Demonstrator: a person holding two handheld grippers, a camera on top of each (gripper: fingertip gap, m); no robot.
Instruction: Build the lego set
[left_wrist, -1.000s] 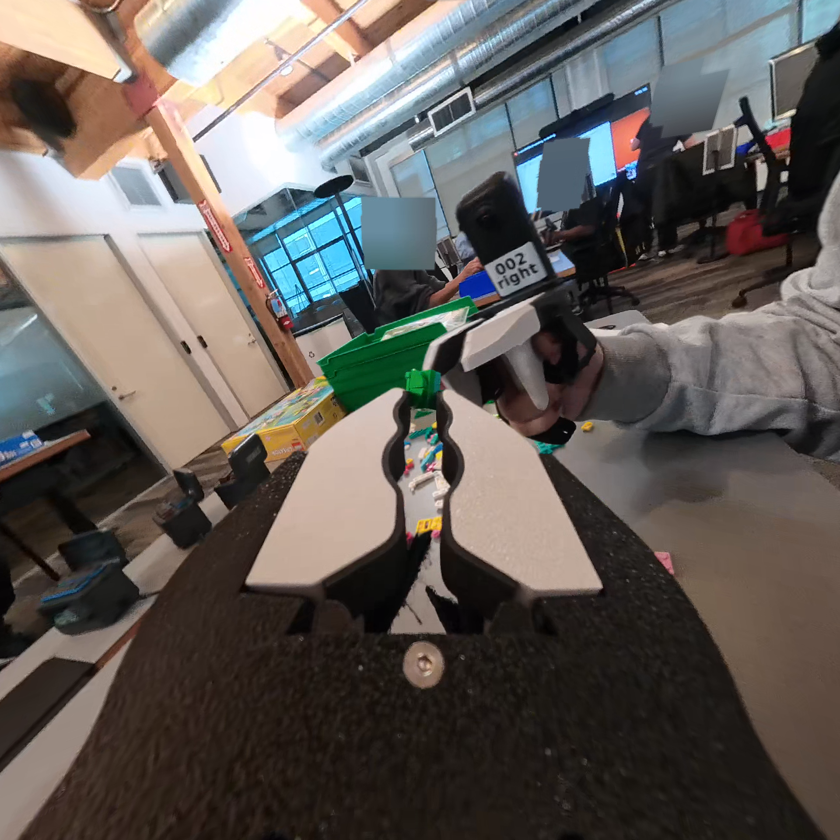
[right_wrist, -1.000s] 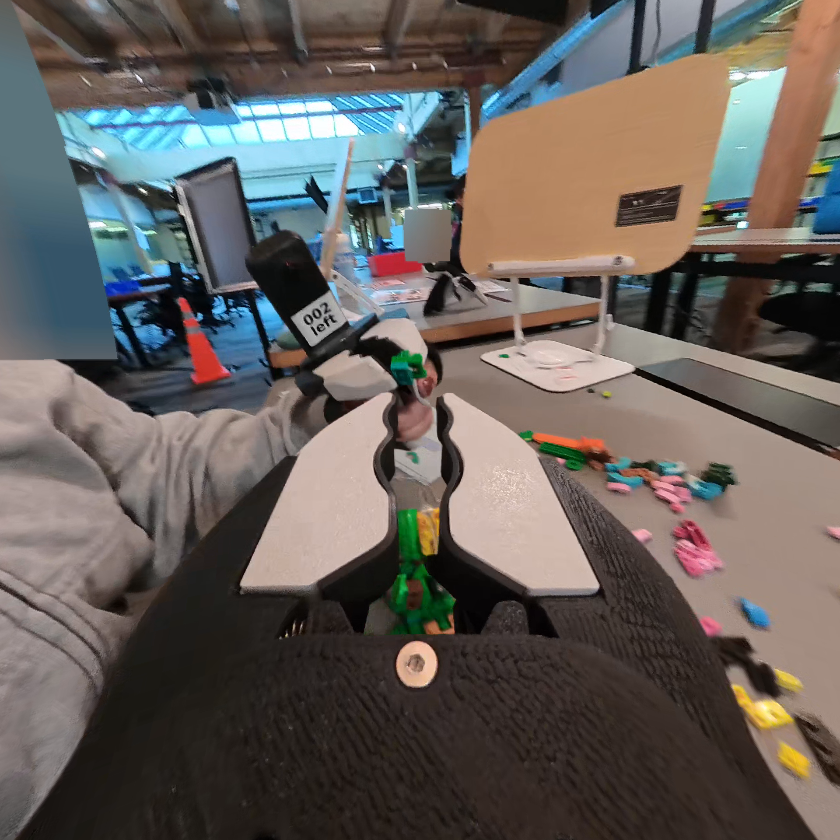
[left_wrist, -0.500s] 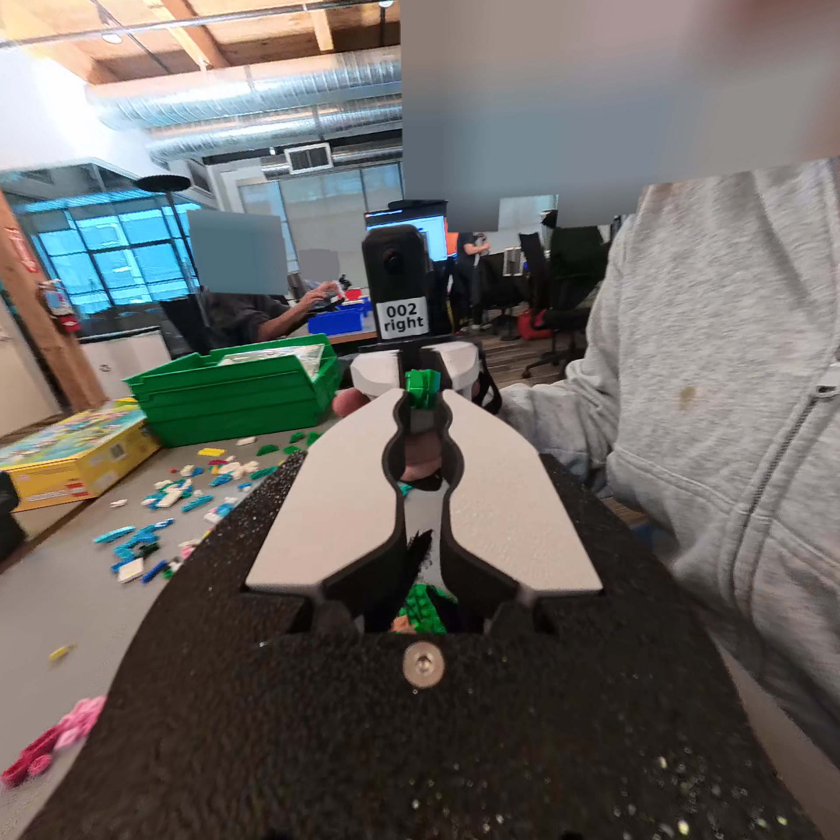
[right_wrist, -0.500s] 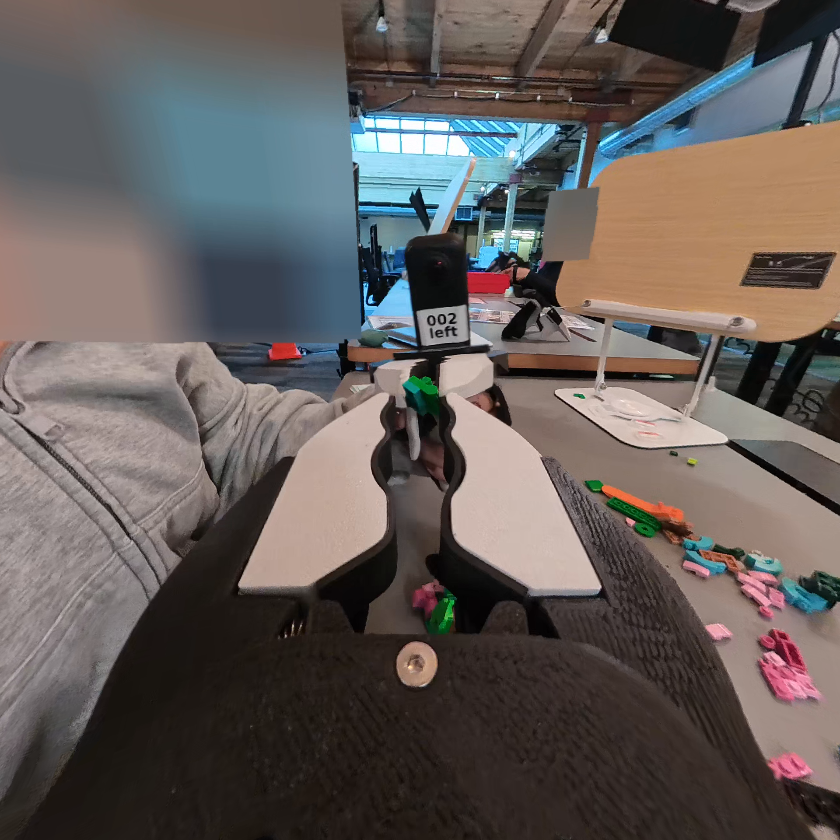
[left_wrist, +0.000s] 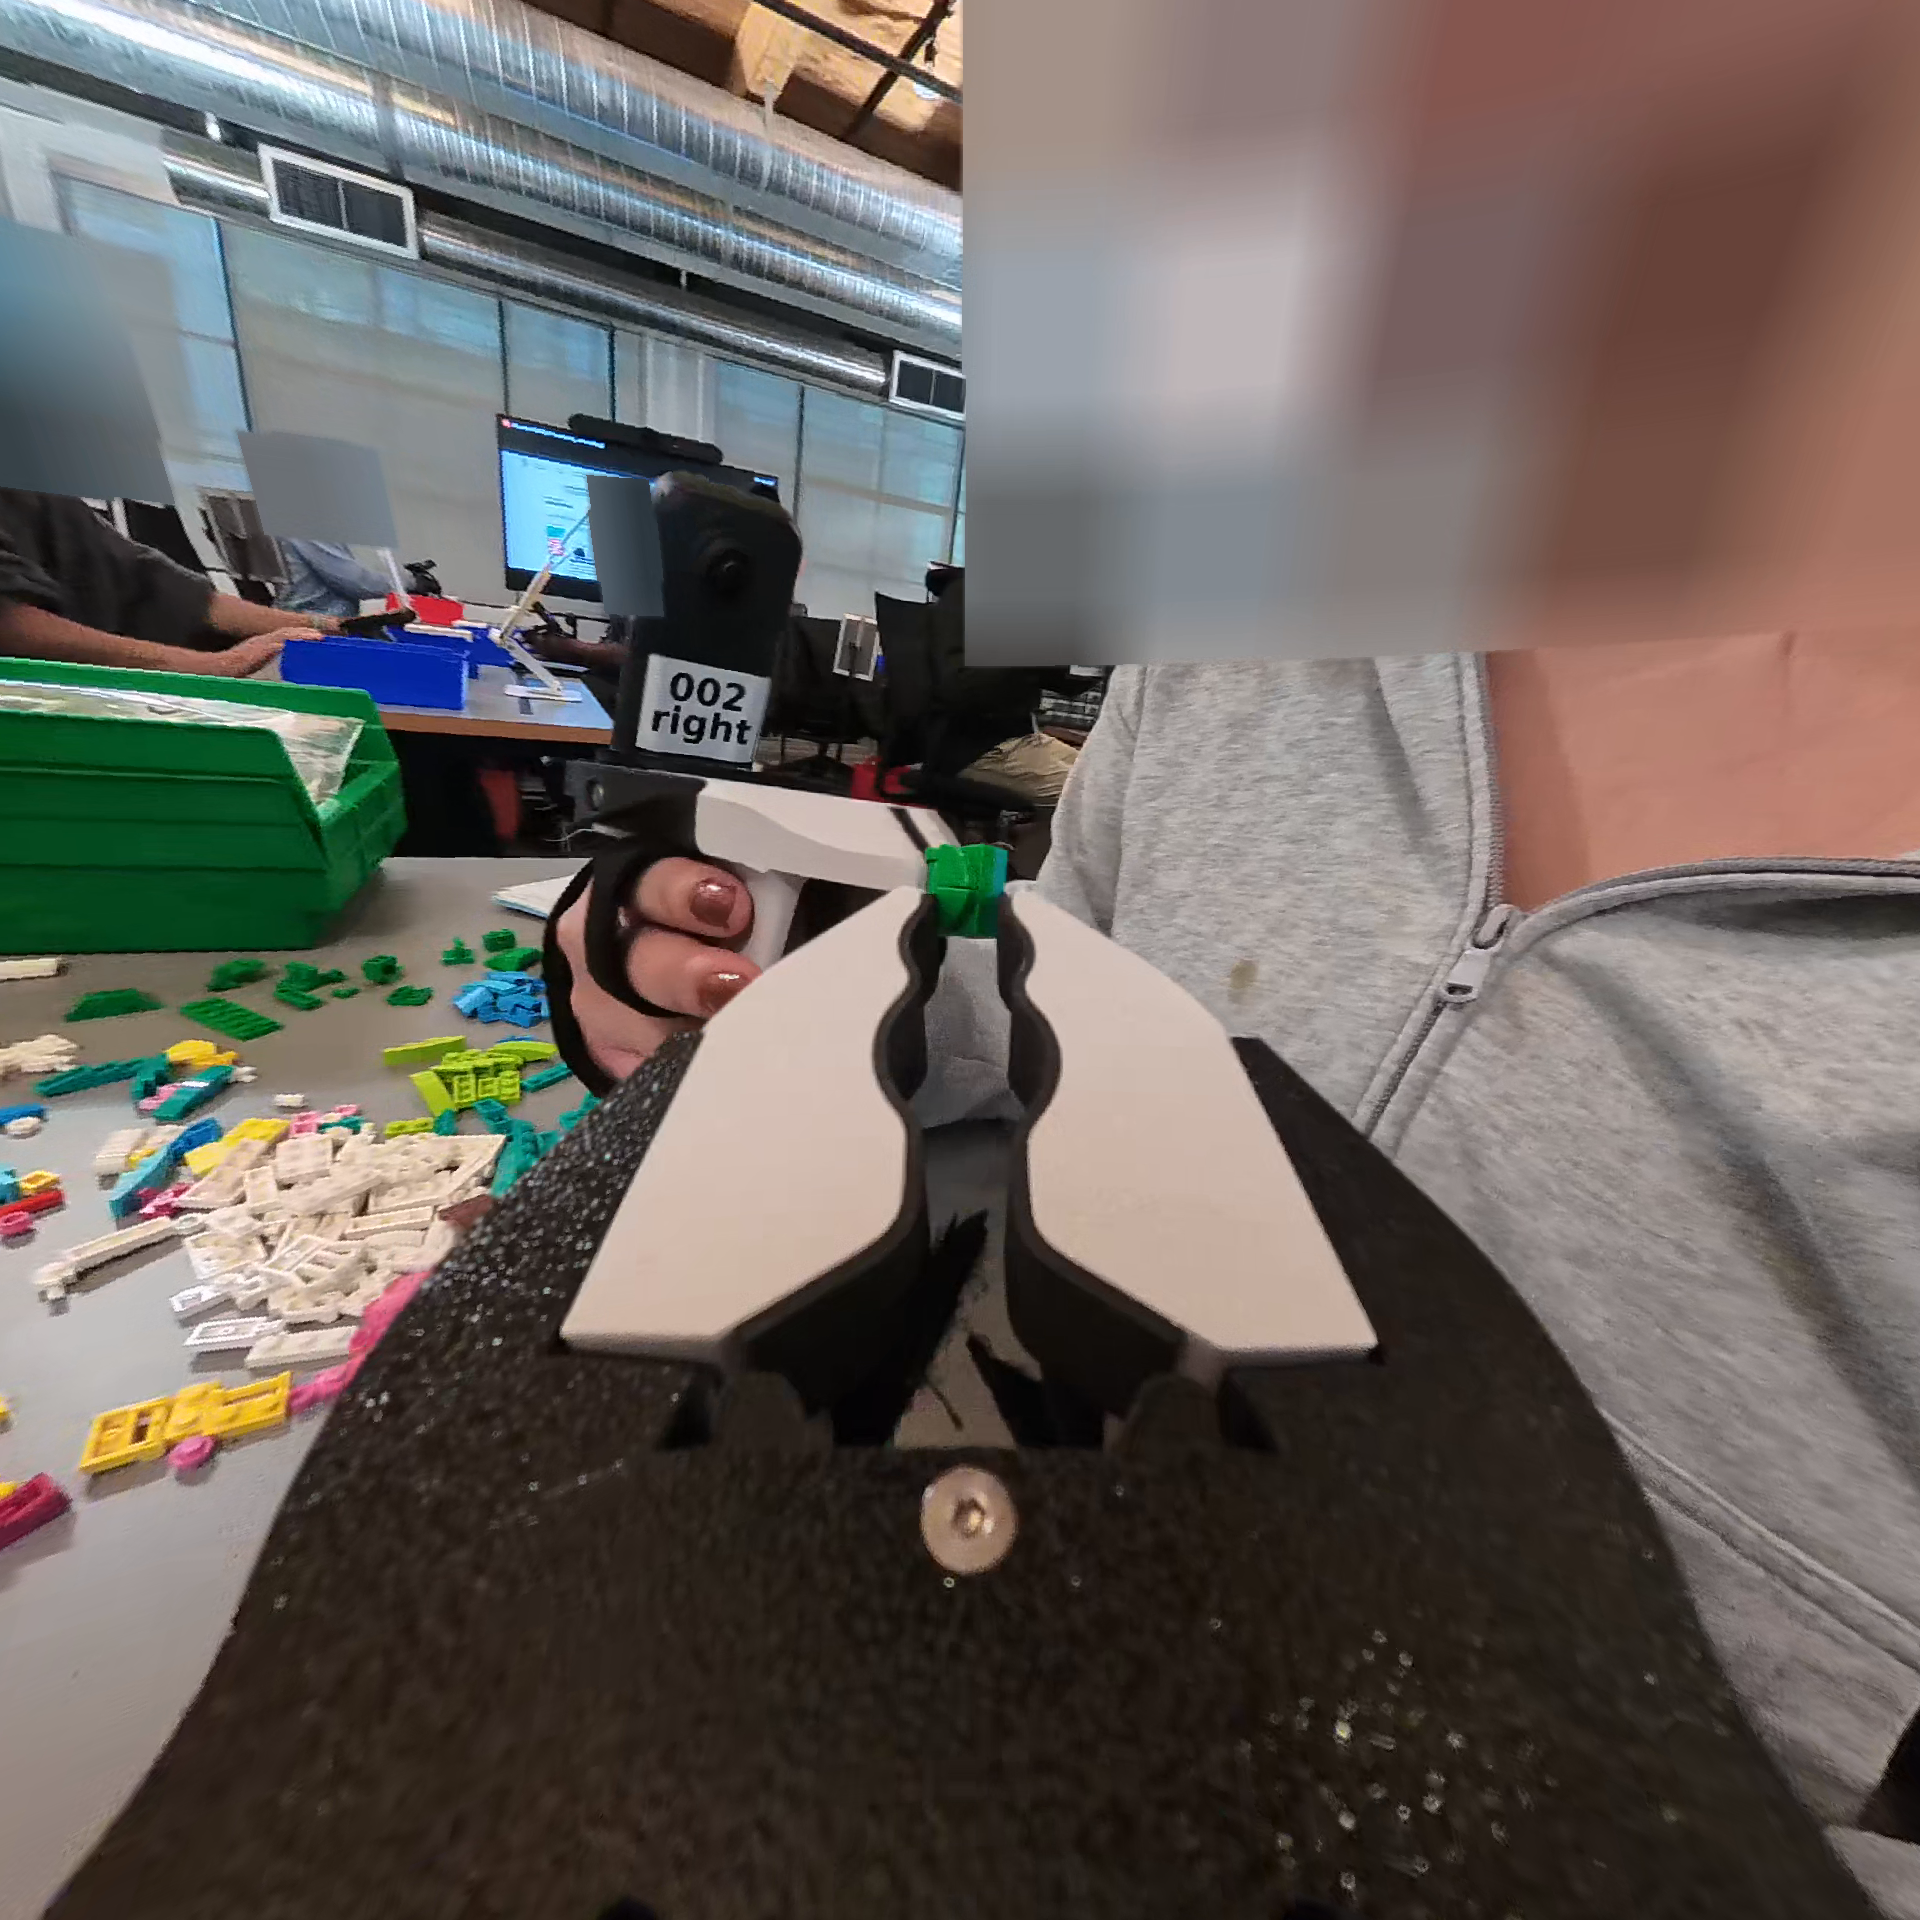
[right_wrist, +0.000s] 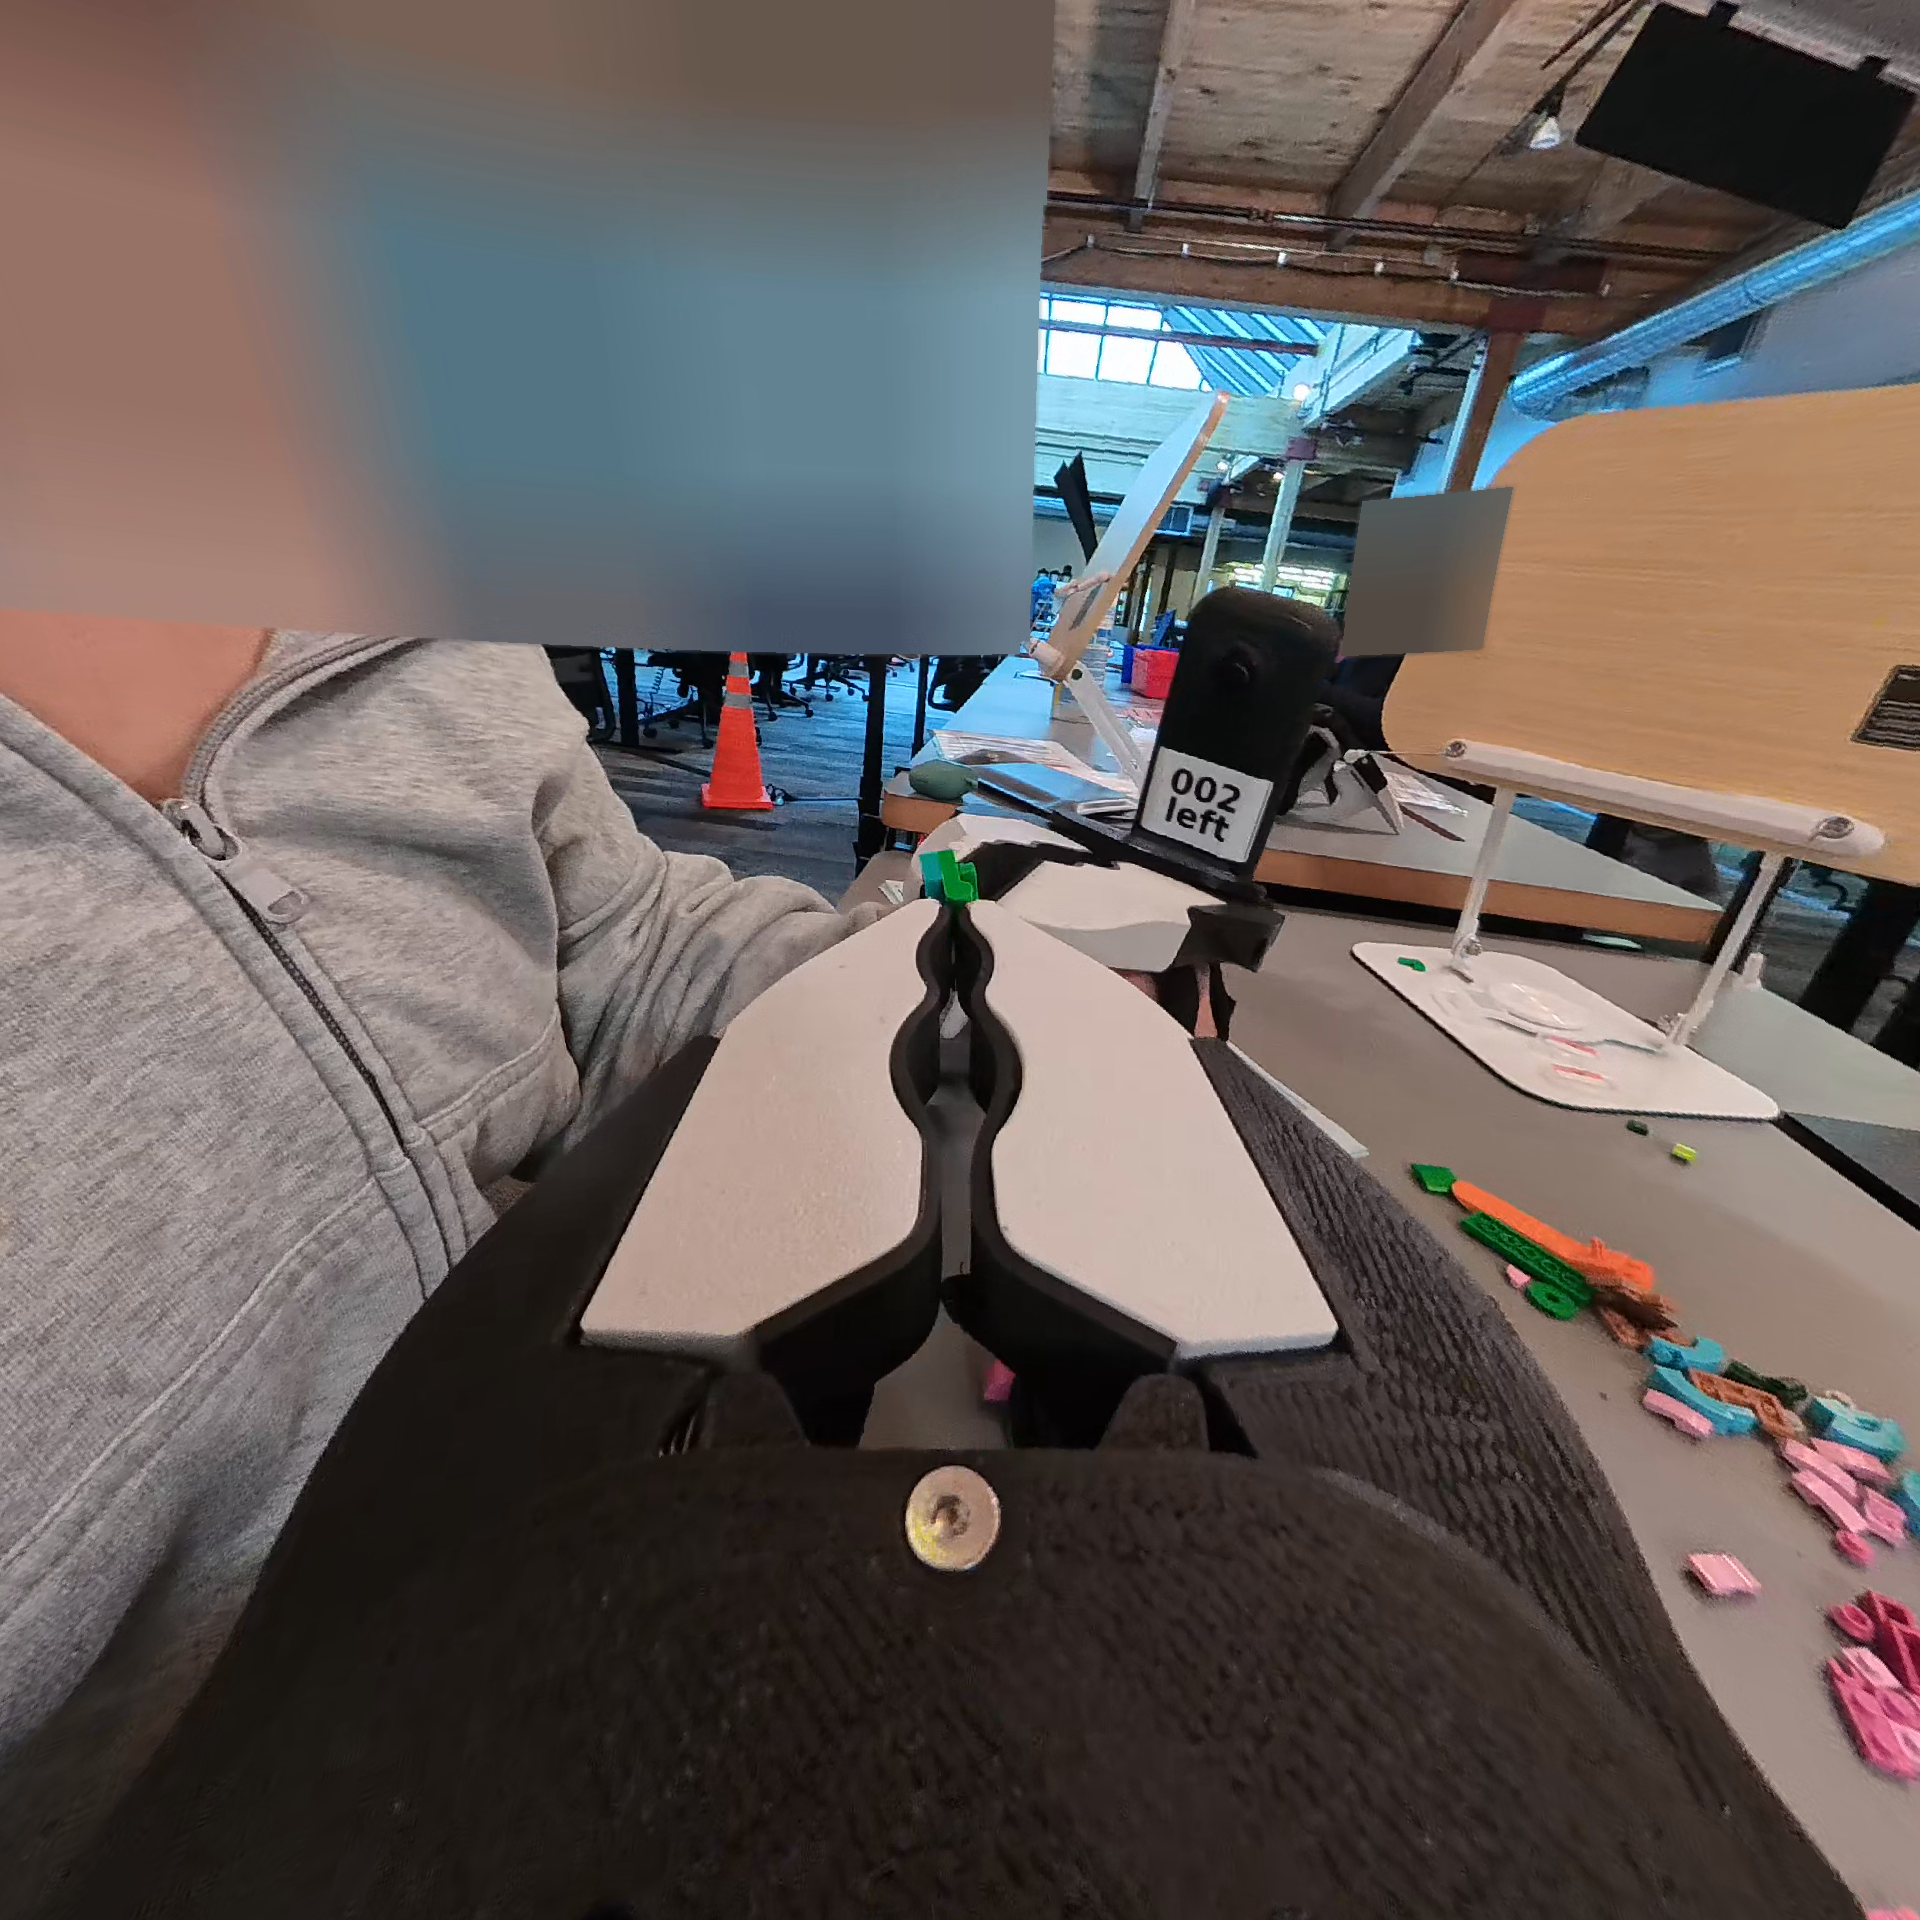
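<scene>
Holding a small green brick piece (left_wrist: 966, 891) up in the air, you have both grippers nose to nose in front of your grey hoodie (left_wrist: 1558, 1091), well above the bench (left_wrist: 135, 1621).

Your left gripper (left_wrist: 966, 914) has its jaws clenched on the green piece. The piece sits right at the tips, with a pad pressing on each side, so most of it sticks out where the other gripper can reach it.

Your right gripper (right_wrist: 951, 914) comes in from the other side. Its jaws look squeezed almost all the way together, and the tips sit right at the bottom of the same green piece (right_wrist: 948, 876). It looks like they pinch a thin part of it, but that spot is too small to be sure.

Down on the bench lie lots of loose bricks. White ones (left_wrist: 312, 1216) are heaped near the left gripper, with green ones (left_wrist: 239, 997) farther back by the green bin (left_wrist: 187, 821). Pink ones (right_wrist: 1870, 1683) lie toward the right edge, near the white stand (right_wrist: 1558, 1049) that holds a wooden board (right_wrist: 1683, 623).
</scene>
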